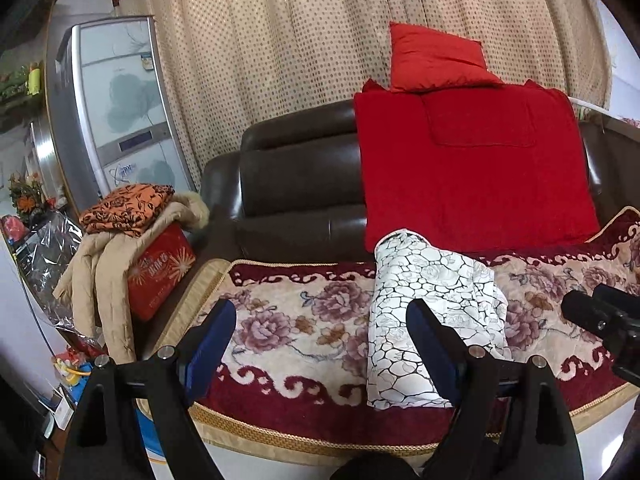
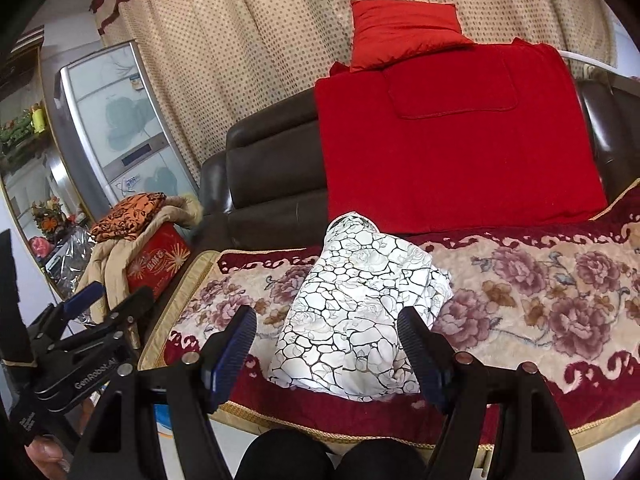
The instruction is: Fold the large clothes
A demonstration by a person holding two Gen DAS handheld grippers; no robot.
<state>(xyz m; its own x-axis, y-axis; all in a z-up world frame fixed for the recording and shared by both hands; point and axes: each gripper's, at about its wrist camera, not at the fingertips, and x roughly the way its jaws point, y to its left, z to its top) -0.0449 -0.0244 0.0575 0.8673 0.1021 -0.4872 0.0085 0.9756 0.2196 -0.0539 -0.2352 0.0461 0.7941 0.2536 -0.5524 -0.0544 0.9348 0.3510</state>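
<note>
A white garment with a black crackle pattern (image 1: 424, 312) lies folded into a narrow bundle on the floral sofa cover (image 1: 304, 320). It also shows in the right wrist view (image 2: 360, 312), on the cover (image 2: 540, 300). My left gripper (image 1: 324, 316) is open and empty above the cover, its right finger over the bundle's left part. My right gripper (image 2: 326, 326) is open and empty, jaws standing either side of the bundle's near end, above it. The left gripper shows at the far left of the right wrist view (image 2: 108, 296), open.
A red blanket (image 1: 476, 168) and red pillow (image 1: 436, 60) lean on the brown sofa back (image 1: 296, 176). A beige coat (image 1: 108, 272), an orange patterned cloth (image 1: 128, 208) and a red box (image 1: 160, 272) sit at the sofa's left. A fridge (image 1: 116, 112) stands behind.
</note>
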